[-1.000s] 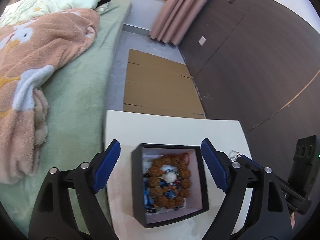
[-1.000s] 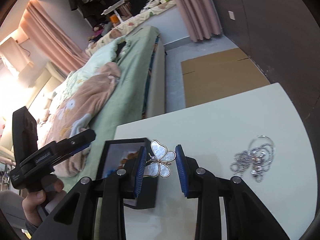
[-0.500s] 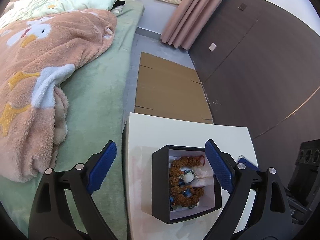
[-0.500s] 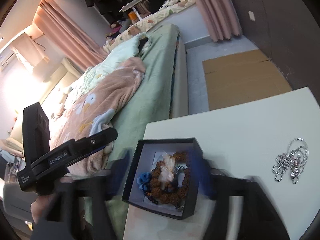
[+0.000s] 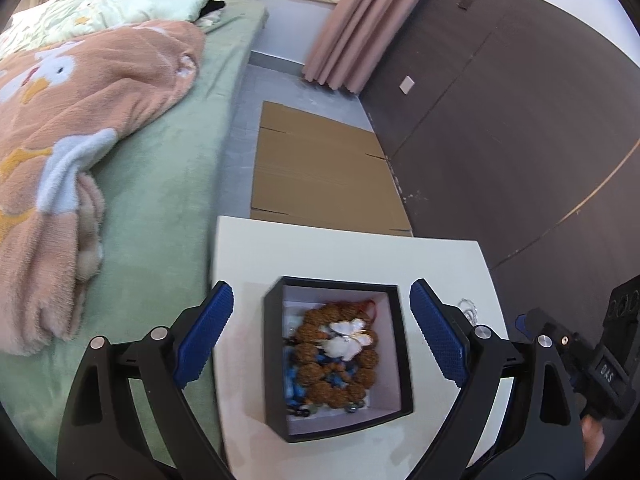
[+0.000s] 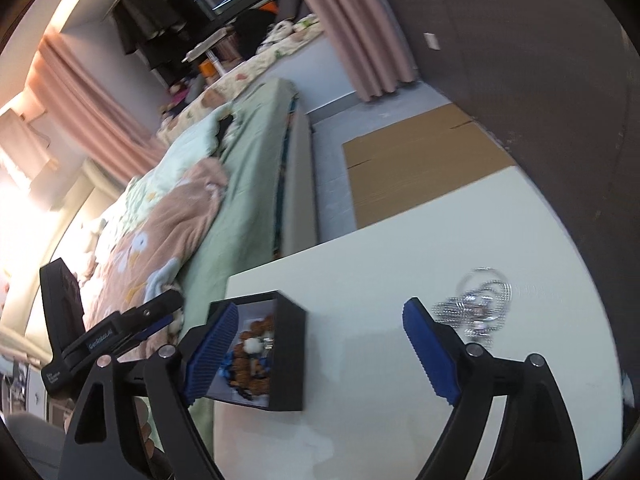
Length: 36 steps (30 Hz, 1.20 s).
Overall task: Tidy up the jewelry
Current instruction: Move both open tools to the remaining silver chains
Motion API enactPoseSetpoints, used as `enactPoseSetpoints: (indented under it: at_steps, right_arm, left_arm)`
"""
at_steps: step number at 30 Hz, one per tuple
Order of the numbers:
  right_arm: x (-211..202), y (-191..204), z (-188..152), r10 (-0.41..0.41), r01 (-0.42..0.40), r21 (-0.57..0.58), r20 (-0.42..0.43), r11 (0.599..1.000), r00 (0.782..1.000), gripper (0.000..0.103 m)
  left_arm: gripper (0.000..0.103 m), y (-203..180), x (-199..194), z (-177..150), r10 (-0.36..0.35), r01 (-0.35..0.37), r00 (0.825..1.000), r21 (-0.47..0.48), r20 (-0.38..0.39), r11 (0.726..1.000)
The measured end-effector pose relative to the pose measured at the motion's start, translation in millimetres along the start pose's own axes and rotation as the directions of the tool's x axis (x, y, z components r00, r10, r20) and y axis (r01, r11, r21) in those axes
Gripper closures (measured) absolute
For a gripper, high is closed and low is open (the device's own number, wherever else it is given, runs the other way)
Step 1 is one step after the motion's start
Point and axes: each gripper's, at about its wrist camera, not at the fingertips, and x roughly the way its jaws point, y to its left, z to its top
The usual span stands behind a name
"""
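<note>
With the brooch (image 5: pixel 347 338) in the box (image 5: pixel 338 424), I aim the right gripper (image 6: pixel 324 354), wide open and empty, at the chain (image 6: pixel 478 304); the left gripper (image 5: pixel 320 338) gapes empty.

"GenRobot.AI" on left gripper (image 6: pixel 120 330) body.

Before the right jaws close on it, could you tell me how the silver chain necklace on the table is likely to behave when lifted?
The silver chain necklace lies in a loose tangled heap, so it would probably hang limp and swing. Its fine links look light, yet may slip from a partial grip. Pushed across the white table, it would likely drag and bunch rather than roll.
</note>
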Motion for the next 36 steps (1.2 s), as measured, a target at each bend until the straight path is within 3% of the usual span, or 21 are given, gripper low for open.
enactPoseSetpoints:
  at_steps: [10, 22, 27, 36]
  right_arm:
    - [-12.9, -66.9, 5.0, -0.081, 0.083, 0.154, -0.020, 0.985, 0.997, 0.020]
    - [-24.3, -105.5, 12.5, -0.100, 0.104, 0.225, -0.031, 0.969, 0.995, 0.021]
    - [-36.7, -118.2, 15.2, -0.106, 0.107, 0.244, -0.016, 0.964, 0.994, 0.021]
    - [-54.4, -142.1, 18.6, -0.110, 0.103, 0.287, 0.010, 0.952, 0.994, 0.021]
  left_arm:
    - [0.014, -56.0, 20.2, -11.8, -0.034, 0.036, 0.999, 0.097, -0.022, 0.995]
    - [0.014, -125.6, 44.8, -36.0, -0.066, 0.079, 0.996, 0.268, -0.059, 0.960]
    - [0.030, -147.7, 65.5, -49.5, -0.057, 0.087, 0.993, 0.310, -0.105, 0.947]
    - [0.043, -173.5, 90.4, -68.6, -0.063, 0.112, 0.987, 0.340, -0.150, 0.934]
